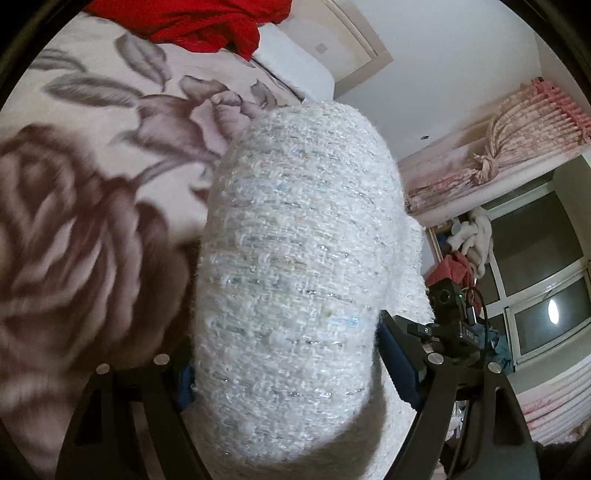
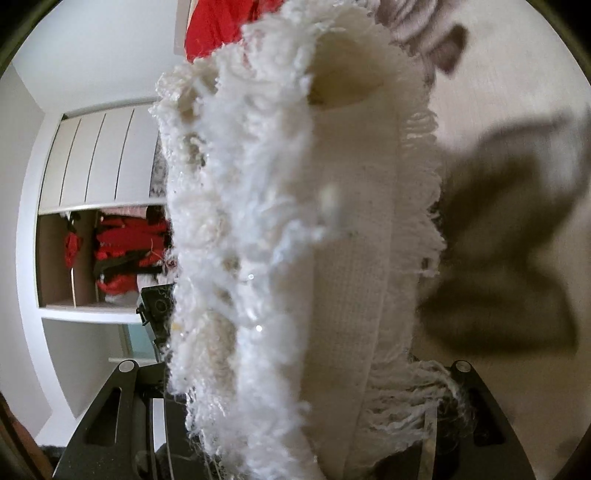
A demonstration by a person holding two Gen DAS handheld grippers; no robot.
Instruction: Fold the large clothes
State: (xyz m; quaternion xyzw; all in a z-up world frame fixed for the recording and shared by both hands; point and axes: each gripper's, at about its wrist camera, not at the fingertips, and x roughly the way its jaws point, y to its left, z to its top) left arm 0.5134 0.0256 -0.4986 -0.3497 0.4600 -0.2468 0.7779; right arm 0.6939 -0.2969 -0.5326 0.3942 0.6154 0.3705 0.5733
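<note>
A white, fuzzy woven garment [image 1: 295,258] with silvery threads fills the middle of the left wrist view, bulging up between the fingers. My left gripper [image 1: 284,373] is shut on it, its blue pads [image 1: 397,369] pressed against the cloth. In the right wrist view the same garment [image 2: 343,258] shows its fringed edge and a smooth woven band. My right gripper [image 2: 295,424] is shut on that fringed edge; the fingertips are hidden by the cloth. Both grippers hold the garment above a bed cover [image 1: 74,206] printed with large roses.
A red garment [image 1: 207,26] lies at the far end of the bed beside a white pillow [image 1: 295,62]. A window [image 1: 535,266] and pink curtains [image 1: 517,122] are to the right. An open wardrobe [image 2: 99,254] with red clothes stands to the left in the right wrist view.
</note>
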